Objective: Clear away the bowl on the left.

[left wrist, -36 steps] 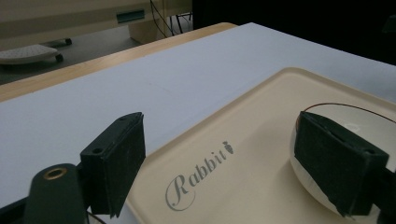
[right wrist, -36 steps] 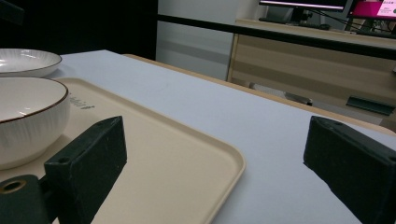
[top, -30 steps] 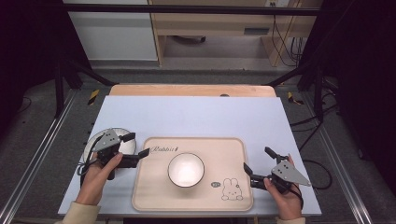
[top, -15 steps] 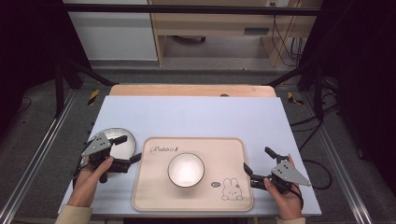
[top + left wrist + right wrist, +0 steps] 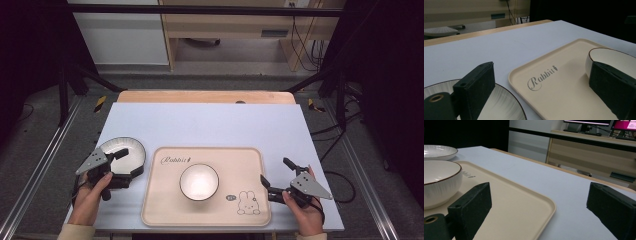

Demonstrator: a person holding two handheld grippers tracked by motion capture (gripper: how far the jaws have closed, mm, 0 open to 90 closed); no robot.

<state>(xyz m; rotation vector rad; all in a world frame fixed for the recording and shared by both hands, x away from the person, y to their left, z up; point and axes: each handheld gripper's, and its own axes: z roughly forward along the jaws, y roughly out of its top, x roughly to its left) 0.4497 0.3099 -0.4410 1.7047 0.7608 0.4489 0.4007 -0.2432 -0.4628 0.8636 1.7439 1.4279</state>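
The plate [image 5: 122, 151] lies flat on the pale worktop [image 5: 210, 125], just beside the left edge of the cream tray [image 5: 165, 210] and not on it, while the white bowl [image 5: 199, 181] already sits in the middle of the tray. The left hand-held gripper [image 5: 127, 167] hangs over the near right part of the plate with its jaws spread wide and nothing pressed between them — they have just been opening. In the left gripper view one jaw stands over the plate's [image 5: 499, 105] ribbed surface and the other over the tray [image 5: 564, 82], near the bowl [image 5: 614, 56], so the plate looks set down and let go rather than gripped. The right hand-held gripper [image 5: 274, 181] waits at the tray's right edge, also released, its jaws apart with one over the tray's corner [image 5: 531, 205] and one over the bare worktop. Judging by this layout, the bowl's placing seems done and the plate has reached a resting spot beside the tray — whether it is meant to stay there or go onto the tray cannot be told. What seems left is for the left hand to draw clear of the plate.
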